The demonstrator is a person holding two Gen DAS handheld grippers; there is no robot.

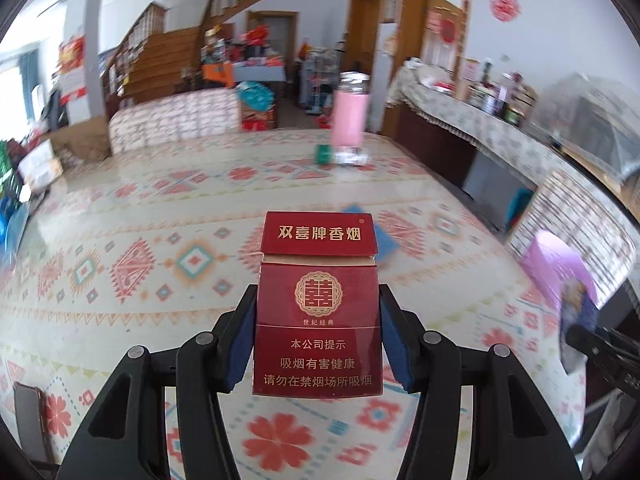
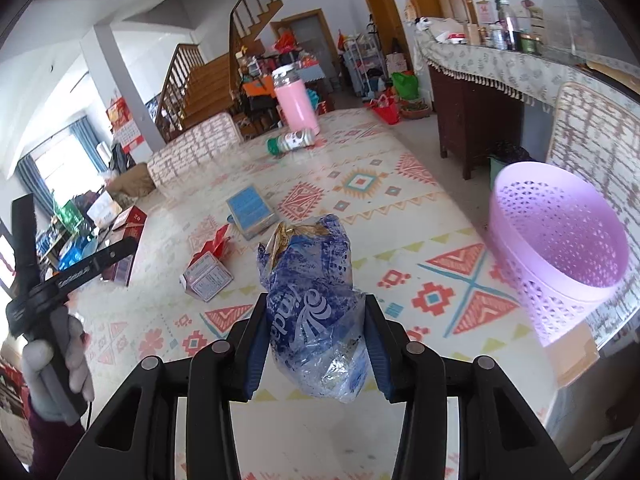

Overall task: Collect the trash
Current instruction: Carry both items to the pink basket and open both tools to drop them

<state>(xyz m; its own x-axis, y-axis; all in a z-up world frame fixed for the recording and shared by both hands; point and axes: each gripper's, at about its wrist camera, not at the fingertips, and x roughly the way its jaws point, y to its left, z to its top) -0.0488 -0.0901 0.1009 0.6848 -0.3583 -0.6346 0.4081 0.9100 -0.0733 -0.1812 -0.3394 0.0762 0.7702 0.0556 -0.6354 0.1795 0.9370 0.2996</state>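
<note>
My left gripper (image 1: 318, 312) is shut on a red cigarette pack (image 1: 317, 304) with its lid ajar, held upright above the patterned tablecloth (image 1: 120, 240). My right gripper (image 2: 316, 320) is shut on a crumpled blue plastic wrapper (image 2: 316, 304), held above the table. A purple perforated basket (image 2: 560, 248) stands at the table's right edge, to the right of my right gripper; it shows blurred in the left wrist view (image 1: 556, 268). On the table lie a small torn carton with a red top (image 2: 208, 272), a blue box (image 2: 252, 210) and a tipped green-capped bottle (image 2: 290, 140).
A pink flask (image 2: 298, 106) stands at the table's far end, also in the left wrist view (image 1: 349, 114). A red box (image 2: 128, 236) lies at the left edge. A cloth-covered sideboard (image 2: 500, 64) with jars stands on the right. Chairs stand around the table.
</note>
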